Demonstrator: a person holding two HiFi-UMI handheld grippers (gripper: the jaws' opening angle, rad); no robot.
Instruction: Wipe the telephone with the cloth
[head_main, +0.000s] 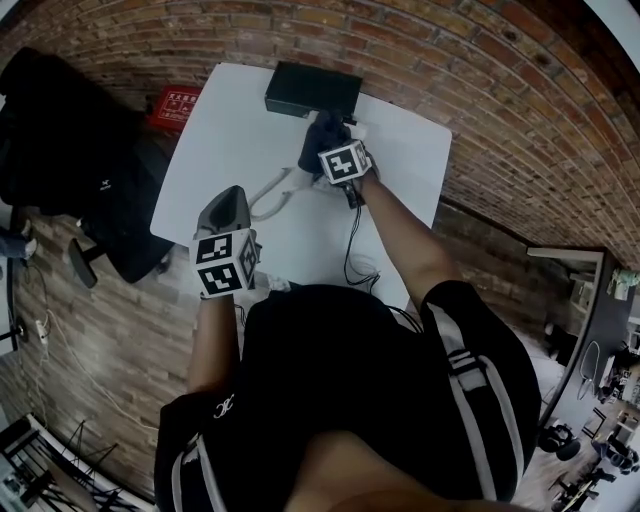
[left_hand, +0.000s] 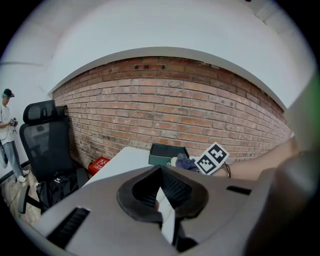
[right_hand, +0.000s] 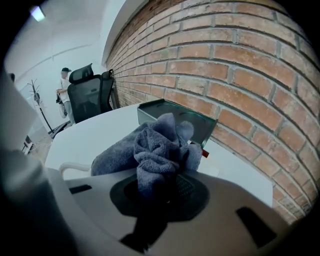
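You are working at a white table (head_main: 220, 130) against a brick wall (head_main: 450, 90), with an office chair (head_main: 60, 140) standing to the left. A dark box (head_main: 312, 90) is crowding the white telephone (right_hand: 214, 164) just beside it. Your right gripper (right_hand: 167, 185) is pinching the cloth (right_hand: 160, 145), bunched over the telephone. Your left gripper (left_hand: 161, 172) is hovering closed and empty, well back.

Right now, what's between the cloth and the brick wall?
A dark box, at the far edge of the table, just beyond the cloth, with the wall behind it. The head view shows it best.
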